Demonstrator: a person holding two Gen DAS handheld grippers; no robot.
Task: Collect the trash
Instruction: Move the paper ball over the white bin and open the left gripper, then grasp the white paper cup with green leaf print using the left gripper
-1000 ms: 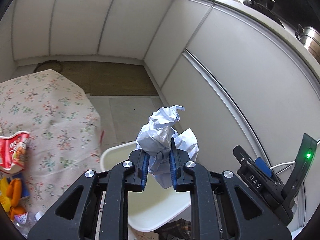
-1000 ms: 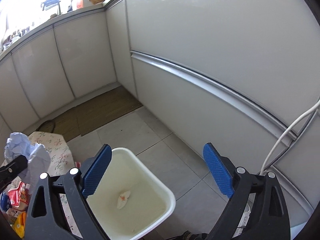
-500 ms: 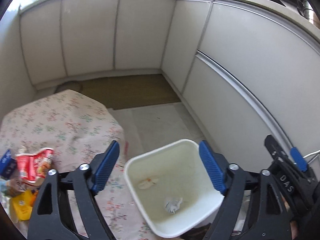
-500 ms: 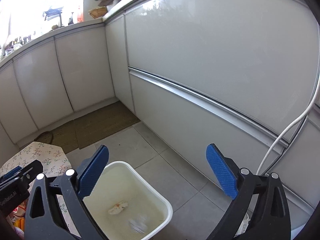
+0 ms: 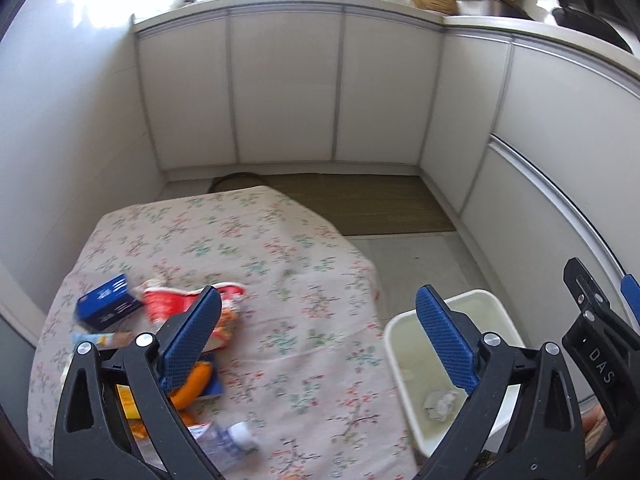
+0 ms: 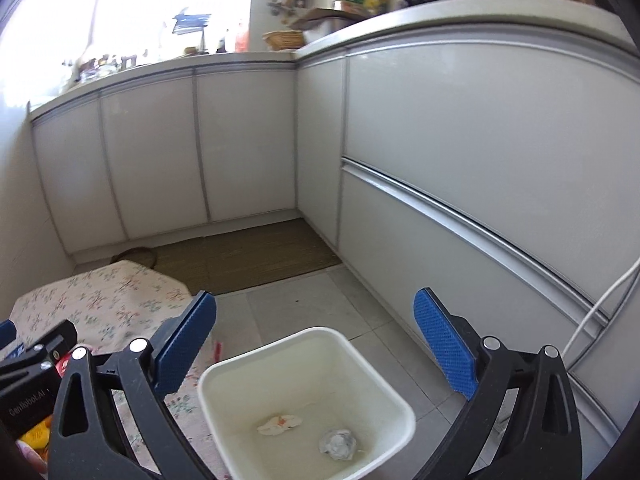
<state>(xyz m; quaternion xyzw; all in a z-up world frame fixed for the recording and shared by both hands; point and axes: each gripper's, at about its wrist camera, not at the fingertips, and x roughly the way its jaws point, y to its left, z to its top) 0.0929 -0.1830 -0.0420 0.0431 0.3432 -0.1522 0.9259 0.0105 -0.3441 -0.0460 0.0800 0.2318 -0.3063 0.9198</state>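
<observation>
A white trash bin (image 6: pixel 400 412) stands on the floor beside the table and also shows in the left wrist view (image 5: pixel 394 336). A crumpled paper ball (image 6: pixel 337 444) and a white scrap (image 6: pixel 278 425) lie in it; the ball also shows in the left wrist view (image 5: pixel 439 400). My left gripper (image 5: pixel 318 340) is open and empty above the table's right part. My right gripper (image 6: pixel 314 344) is open and empty above the bin. On the table lie a blue box (image 5: pixel 107 307), a red wrapper (image 5: pixel 176 304), an orange item (image 5: pixel 192 386) and a plastic bottle (image 5: pixel 228 442).
The table has a floral cloth (image 5: pixel 256 248). White kitchen cabinets (image 5: pixel 284 92) run along the back and right. A brown floor mat (image 5: pixel 372 208) lies at the back. A white cable (image 6: pixel 600 304) hangs at the right.
My left gripper opened and dropped the crumpled paper ball into the bin, then swung left over the table. The right gripper tilted up a little.
</observation>
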